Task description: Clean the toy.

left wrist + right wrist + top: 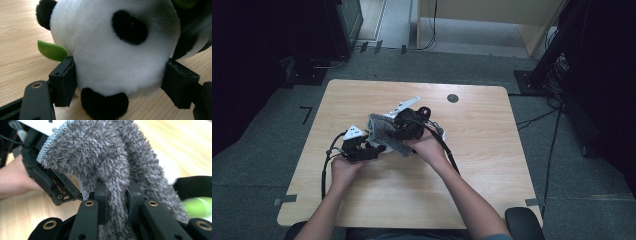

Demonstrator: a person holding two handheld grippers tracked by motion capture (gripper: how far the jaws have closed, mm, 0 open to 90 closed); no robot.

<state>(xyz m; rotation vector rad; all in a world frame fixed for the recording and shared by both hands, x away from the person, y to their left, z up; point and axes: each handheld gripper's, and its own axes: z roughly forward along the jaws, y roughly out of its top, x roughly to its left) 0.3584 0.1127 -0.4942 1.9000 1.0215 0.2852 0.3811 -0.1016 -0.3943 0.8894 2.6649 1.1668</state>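
Observation:
A black-and-white plush panda (105, 50) with a green felt leaf (51, 50) lies on the wooden table (472, 165). My left gripper (120, 75) is shut on its white head, one pad pressing on each side. A shaggy grey cloth (100, 157) hangs in a fold from my right gripper (117, 195), whose jaws pinch it tight. In the high view both grippers meet mid-table: the left gripper (362, 147) at the left, the right gripper (407, 127) beside it, the grey cloth (384, 135) draped between them over the toy. The panda's body is mostly hidden.
A small black round disc (452, 98) lies on the far part of the table. A chair (524, 222) stands at the near right corner. Black stands and cables (552, 125) lie on the floor to the right; dark equipment sits at the far left.

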